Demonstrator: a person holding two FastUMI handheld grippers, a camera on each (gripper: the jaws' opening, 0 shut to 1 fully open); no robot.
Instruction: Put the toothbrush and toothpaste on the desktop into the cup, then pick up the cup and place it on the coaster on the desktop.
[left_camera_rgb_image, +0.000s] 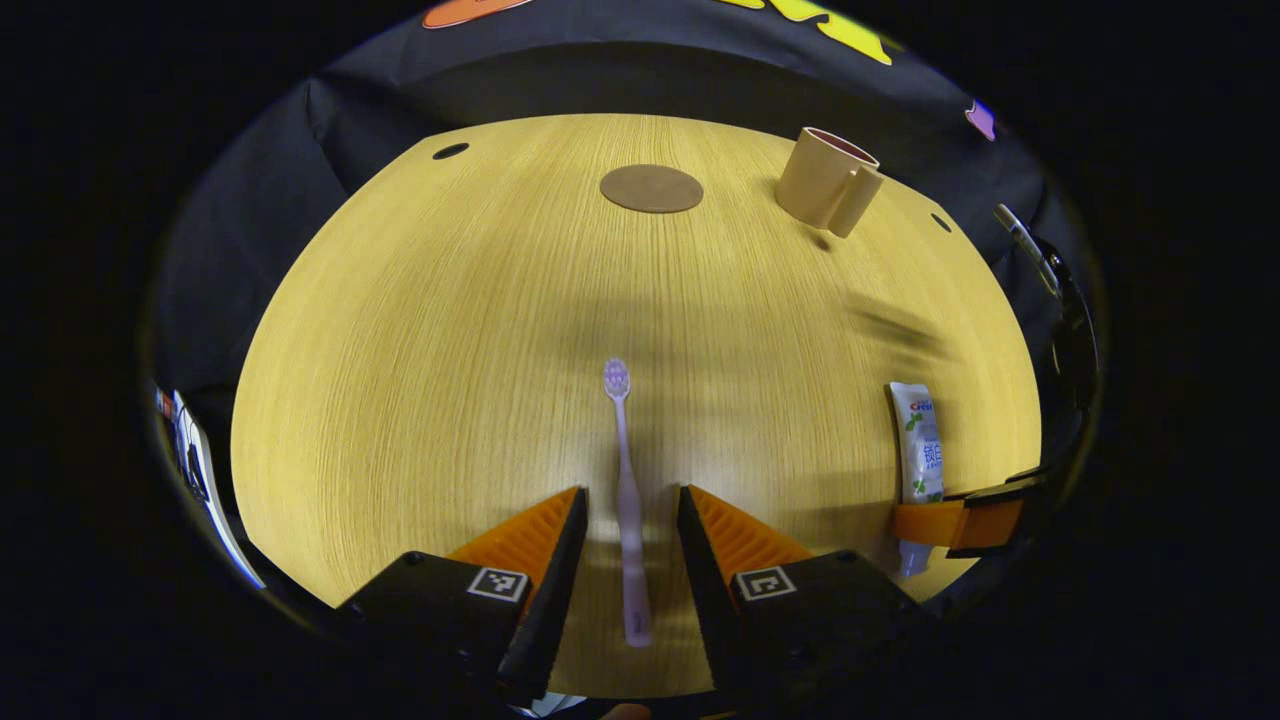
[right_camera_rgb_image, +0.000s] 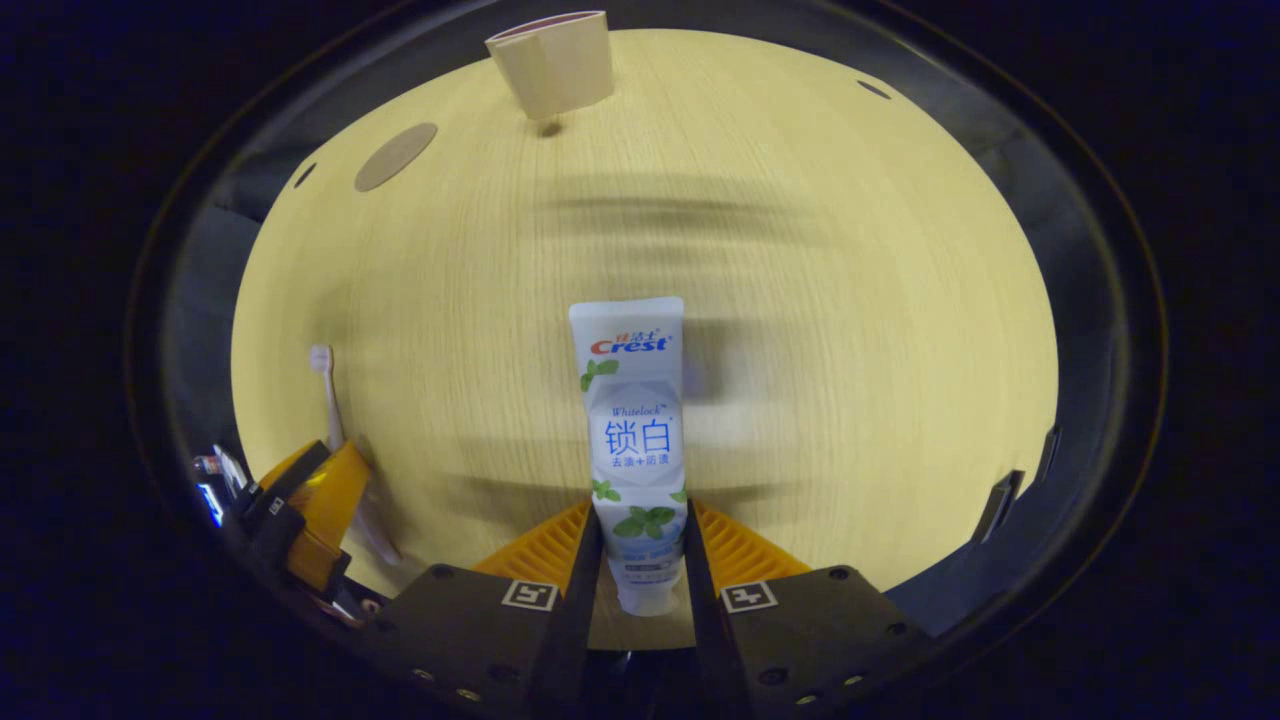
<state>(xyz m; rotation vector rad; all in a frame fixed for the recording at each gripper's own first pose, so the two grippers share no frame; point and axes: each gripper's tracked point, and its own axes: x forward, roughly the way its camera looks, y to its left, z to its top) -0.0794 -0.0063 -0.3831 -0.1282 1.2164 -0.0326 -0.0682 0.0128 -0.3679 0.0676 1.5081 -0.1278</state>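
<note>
The left tongs (left_camera_rgb_image: 632, 520) are low over the round wooden table (left_camera_rgb_image: 420, 330), near its front edge. Their two orange fingers (left_camera_rgb_image: 530, 535) stand apart. The purple toothbrush (left_camera_rgb_image: 627, 500) lies flat on the table between them, and neither finger touches it. Its brush end points toward the far edge.

The right tongs (right_camera_rgb_image: 640, 550) are also low by the front edge, more to the right side of the table. Their fingers (right_camera_rgb_image: 548, 548) sit tight on both sides of the toothpaste (right_camera_rgb_image: 635, 450), down near its cap end. The tube is white with green leaves on it, and its flat end points toward the far edge. I cannot tell if the tube is lying on the table or is lifted a little.

The tan cup (left_camera_rgb_image: 826, 180) stands upright near the far edge, toward the right. The round brown coaster (left_camera_rgb_image: 651, 188) lies flat near the far edge too, to the left of the cup and apart from it.
</note>
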